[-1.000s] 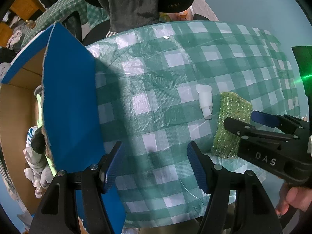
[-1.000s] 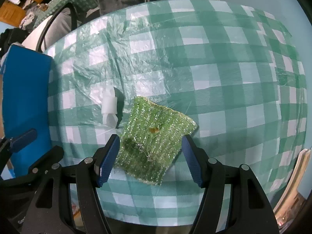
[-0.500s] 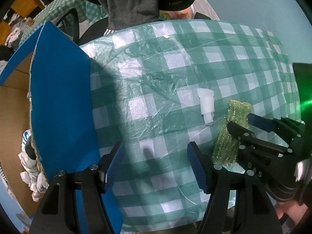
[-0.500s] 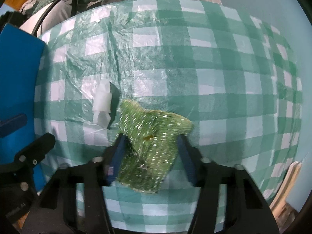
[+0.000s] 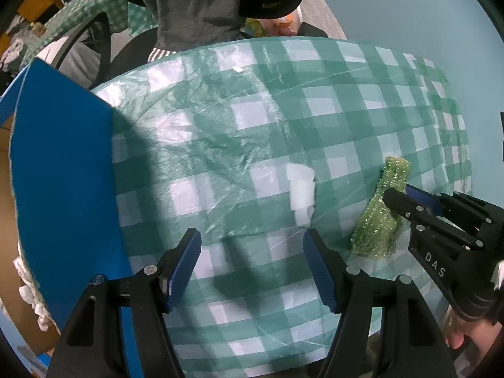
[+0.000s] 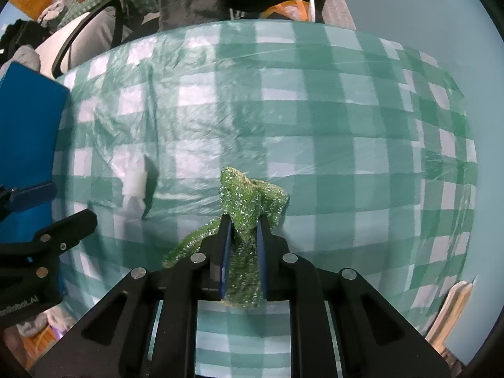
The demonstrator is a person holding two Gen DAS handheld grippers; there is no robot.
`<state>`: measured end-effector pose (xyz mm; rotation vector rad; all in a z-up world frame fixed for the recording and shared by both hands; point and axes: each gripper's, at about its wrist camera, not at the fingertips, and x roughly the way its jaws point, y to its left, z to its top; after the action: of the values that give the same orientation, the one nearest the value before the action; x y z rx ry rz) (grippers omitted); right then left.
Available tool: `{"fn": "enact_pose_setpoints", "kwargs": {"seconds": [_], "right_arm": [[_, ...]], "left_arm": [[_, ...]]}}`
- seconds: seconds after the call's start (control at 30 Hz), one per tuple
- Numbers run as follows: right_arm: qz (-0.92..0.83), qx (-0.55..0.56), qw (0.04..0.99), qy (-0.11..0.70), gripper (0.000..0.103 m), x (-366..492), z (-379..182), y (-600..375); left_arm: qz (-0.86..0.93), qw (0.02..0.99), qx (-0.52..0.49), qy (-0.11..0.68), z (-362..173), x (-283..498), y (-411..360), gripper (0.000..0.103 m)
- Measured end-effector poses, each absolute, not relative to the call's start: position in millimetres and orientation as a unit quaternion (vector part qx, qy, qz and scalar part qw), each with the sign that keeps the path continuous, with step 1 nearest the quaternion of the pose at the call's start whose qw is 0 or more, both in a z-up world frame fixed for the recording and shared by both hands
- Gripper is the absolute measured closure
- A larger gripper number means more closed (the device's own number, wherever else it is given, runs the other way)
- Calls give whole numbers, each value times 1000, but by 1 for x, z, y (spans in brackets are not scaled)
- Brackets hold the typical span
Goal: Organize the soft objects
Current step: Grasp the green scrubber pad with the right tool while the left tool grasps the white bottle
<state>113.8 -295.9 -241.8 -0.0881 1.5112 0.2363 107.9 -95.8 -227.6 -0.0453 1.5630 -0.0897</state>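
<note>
Right gripper point(image 6: 242, 230) jaws clamped on green scrubbing cloth point(image 6: 249, 195), bunched at lower centre of frame. Left gripper point(image 5: 252, 261) jaws apart, empty, above checked bench point(image 5: 239, 145). Risk: thin pinch slipping, loose trailing edge snagging white plastic piece point(image 5: 301, 193) nearby.

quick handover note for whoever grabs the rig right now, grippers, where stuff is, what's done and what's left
Right gripper: shut on the green sparkly scrub cloth, which is bunched between the pads.
Left gripper: open, empty, pointing down over the checked tablecloth.
White soft piece: loose on the cloth, just ahead of the left gripper, touched by neither.
Blue-flapped cardboard box: at the table's left edge, with some soft things already inside.
Done: green cloth gripped.
Left: probably carry it to the box, then pick up the white piece.
</note>
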Motion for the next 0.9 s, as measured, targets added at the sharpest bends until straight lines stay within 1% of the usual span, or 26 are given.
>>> {"fn": "enact_pose_setpoints", "kwargs": {"seconds": [0.13, 0.47, 0.67, 0.7, 0.77, 0.83, 0.87, 0.9], "right_arm": [[108, -42, 724, 680, 90, 121, -238, -310], [113, -35, 726, 677, 90, 119, -232, -326], [115, -41, 730, 673, 90, 118, -237, -313], [115, -41, 730, 672, 90, 118, -237, -313], [116, -42, 731, 672, 90, 116, -238, -314], [117, -41, 731, 671, 90, 116, -238, -315], [117, -41, 731, 671, 90, 119, -242, -310], [117, -40, 731, 671, 90, 119, -242, -311]], "left_arm": [[-40, 708, -26, 705, -230, 115, -102, 32], [-38, 699, -25, 714, -245, 129, -120, 31], [-37, 695, -37, 717, -256, 134, -123, 31], [-38, 696, -37, 716, -256, 134, -124, 34], [-41, 696, -36, 716, -257, 136, -126, 44], [-42, 696, -33, 716, -258, 137, -128, 62], [-42, 697, -29, 716, -258, 137, -130, 65], [-43, 698, -25, 714, -257, 137, -131, 73]]}}
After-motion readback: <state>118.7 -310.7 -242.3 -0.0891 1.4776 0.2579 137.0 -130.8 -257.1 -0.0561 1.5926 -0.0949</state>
